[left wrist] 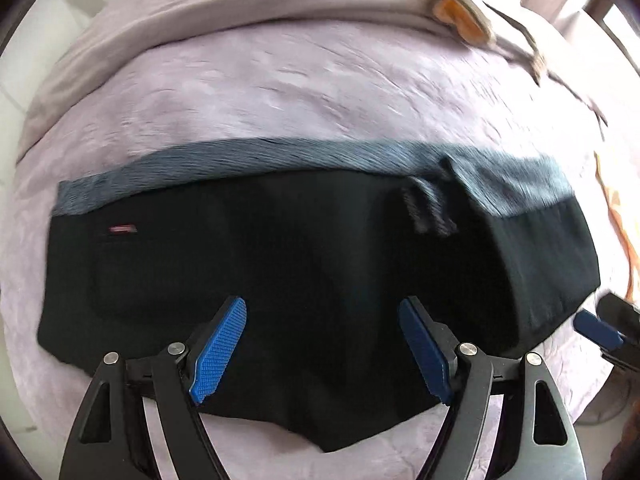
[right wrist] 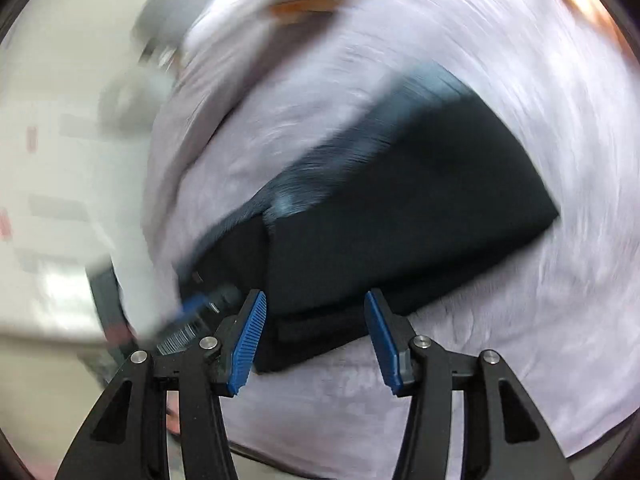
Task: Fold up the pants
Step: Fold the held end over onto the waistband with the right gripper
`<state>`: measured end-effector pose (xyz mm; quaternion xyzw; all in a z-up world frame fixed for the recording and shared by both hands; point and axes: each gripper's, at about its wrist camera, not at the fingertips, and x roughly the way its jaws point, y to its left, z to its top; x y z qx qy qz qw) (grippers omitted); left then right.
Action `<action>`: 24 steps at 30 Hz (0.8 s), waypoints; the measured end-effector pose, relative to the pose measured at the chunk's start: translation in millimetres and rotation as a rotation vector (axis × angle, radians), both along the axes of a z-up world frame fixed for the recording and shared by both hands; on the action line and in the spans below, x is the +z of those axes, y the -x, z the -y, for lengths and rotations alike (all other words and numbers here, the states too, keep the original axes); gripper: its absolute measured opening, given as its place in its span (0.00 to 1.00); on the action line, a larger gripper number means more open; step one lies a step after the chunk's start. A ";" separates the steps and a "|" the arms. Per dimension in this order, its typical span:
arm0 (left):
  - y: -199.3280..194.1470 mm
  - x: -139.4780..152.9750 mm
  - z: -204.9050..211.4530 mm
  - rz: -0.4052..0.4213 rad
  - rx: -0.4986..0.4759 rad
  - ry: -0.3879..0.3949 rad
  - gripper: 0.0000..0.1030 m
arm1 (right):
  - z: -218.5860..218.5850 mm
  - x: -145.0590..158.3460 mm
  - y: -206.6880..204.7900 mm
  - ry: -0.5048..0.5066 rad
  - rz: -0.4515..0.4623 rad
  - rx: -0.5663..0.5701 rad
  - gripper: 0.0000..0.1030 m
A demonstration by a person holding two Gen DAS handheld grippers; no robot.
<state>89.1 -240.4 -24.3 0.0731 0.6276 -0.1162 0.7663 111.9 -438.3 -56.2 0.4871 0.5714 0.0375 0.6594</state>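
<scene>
**Pants: folded bundle on bed, both grippers released**

Pants (left wrist: pixel 304 264): black, with a grey ribbed waistband (left wrist: pixel 304 156) along the far edge. They lay flat on the bed (left wrist: pixel 280 80), which was covered in a lilac spread, and were already doubled over on themselves; a thicker folded layer showed toward the right end in the left wrist view. A small pink tag (left wrist: pixel 122 229) sat near the left end.

Left gripper (left wrist: pixel 322 344): pointed steeply down over the near edge of the pants, jaws apart, blue pads clear of the cloth, nothing held.

Right gripper (right wrist: pixel 316 340): hung at the corner of the folded bundle, jaws apart, nothing between the pads. Its picture was heavily blurred, so contact with the cloth could not be told.

Step in hand, as judged: picking a fresh hold for the next fold, or smoothing the stack. To do it well, each gripper would need to come down on a single clean edge, take every layer together, and lift both ends level so the bundle would not skew. The waistband would serve as the line to match against.

Remainder: a brown and orange object (left wrist: pixel 460 12) at the far side of the bed, blurred and unidentified.
</scene>
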 end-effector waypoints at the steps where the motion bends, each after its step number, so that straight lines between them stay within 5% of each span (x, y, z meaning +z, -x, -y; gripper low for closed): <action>1: 2.8 -0.4 5.1 0.001 -0.012 0.004 0.78 | 4.5 -8.0 4.3 -0.030 -0.011 -0.027 0.54; 8: 5.6 -29.8 29.1 -0.016 -0.057 -0.057 0.78 | 6.4 -49.1 26.5 -0.215 -0.048 -0.174 0.50; 9: 4.7 -32.6 29.4 -0.017 -0.057 -0.069 0.78 | 6.6 -52.4 26.2 -0.230 -0.042 -0.184 0.38; 10: 3.6 -33.2 29.4 -0.016 -0.057 -0.072 0.78 | 6.7 -57.3 24.6 -0.244 -0.041 -0.191 0.06; 13: 1.8 -26.3 26.0 0.002 -0.045 -0.074 0.78 | 11.1 -53.5 16.2 -0.271 -0.018 -0.202 0.04; 17: -2.2 -20.3 7.4 0.009 0.017 -0.080 0.78 | -5.4 -24.7 -4.1 -0.191 0.061 -0.050 0.04; 24: -7.1 -9.0 -4.1 0.015 0.070 -0.107 0.78 | -32.2 -75.8 8.8 -0.157 -0.077 0.007 0.04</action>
